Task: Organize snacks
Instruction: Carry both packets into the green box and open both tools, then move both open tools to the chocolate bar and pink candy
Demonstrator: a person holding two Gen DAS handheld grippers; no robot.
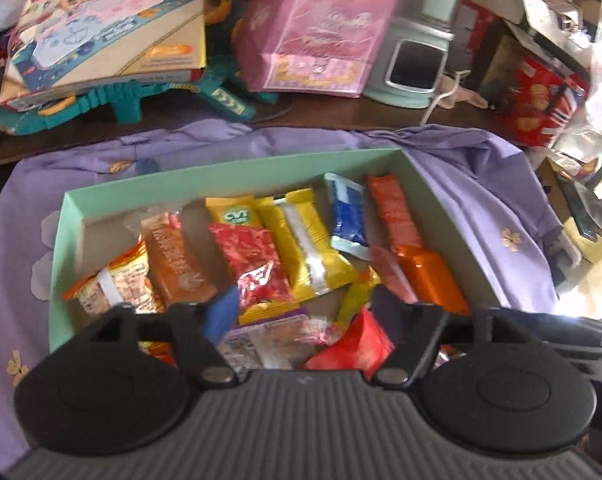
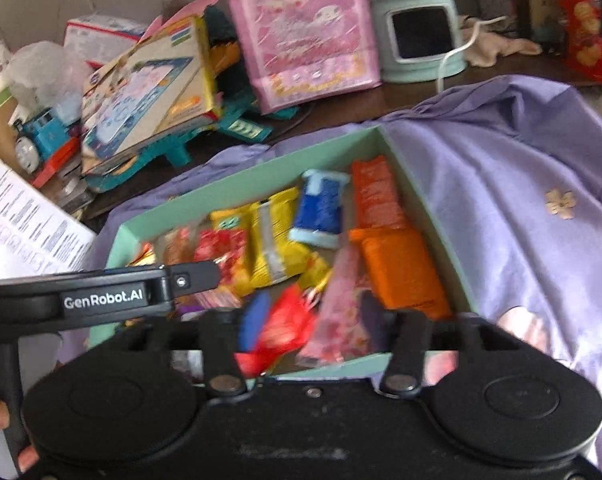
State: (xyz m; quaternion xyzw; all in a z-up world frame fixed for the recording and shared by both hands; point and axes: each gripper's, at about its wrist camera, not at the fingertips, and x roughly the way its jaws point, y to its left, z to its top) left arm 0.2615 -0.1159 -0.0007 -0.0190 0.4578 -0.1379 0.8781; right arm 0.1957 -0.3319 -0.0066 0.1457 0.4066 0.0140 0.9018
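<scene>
Mint-green cardboard forms the box (image 1: 221, 168) set on a lilac cloth (image 1: 481, 184) — snack packets (image 1: 313, 248) are heaped inside it, an orange packet (image 1: 433, 280) lying along its right wall. Both the left gripper (image 1: 301, 312) and the right gripper (image 2: 313, 320) are held over its near edge, fingers spread, nothing clamped. Beyond the far edge, a pink bag (image 1: 321, 28), a toy box (image 1: 109, 28) and a mint appliance (image 1: 417, 60) are crowded together.
</scene>
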